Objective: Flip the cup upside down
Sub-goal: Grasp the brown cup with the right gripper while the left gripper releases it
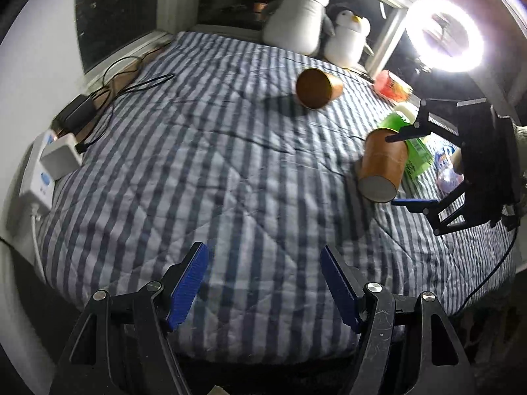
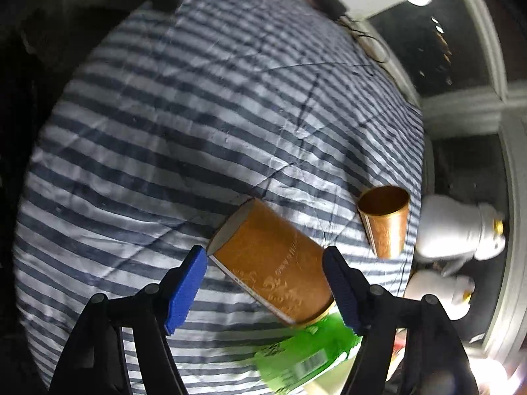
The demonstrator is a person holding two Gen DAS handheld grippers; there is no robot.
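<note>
My right gripper (image 2: pixel 265 260) hangs over a striped quilt (image 1: pixel 197 171), its blue pads (image 2: pixel 184 291) spread wide on either side of a copper-coloured cup (image 2: pixel 273 263) that is tilted with its closed base raised towards the middle of the bed; whether either pad touches the cup I cannot tell. My left gripper (image 1: pixel 265 260) hovers near the foot of the quilt with its jaws apart and nothing between them. A second cup (image 1: pixel 318 88) lies on its side farther up the bed near two plush penguins (image 1: pixel 299 13), with a green packet (image 2: pixel 306 355) just beside the first cup and a ring light (image 1: pixel 444 34) glaring at the edge.
</note>
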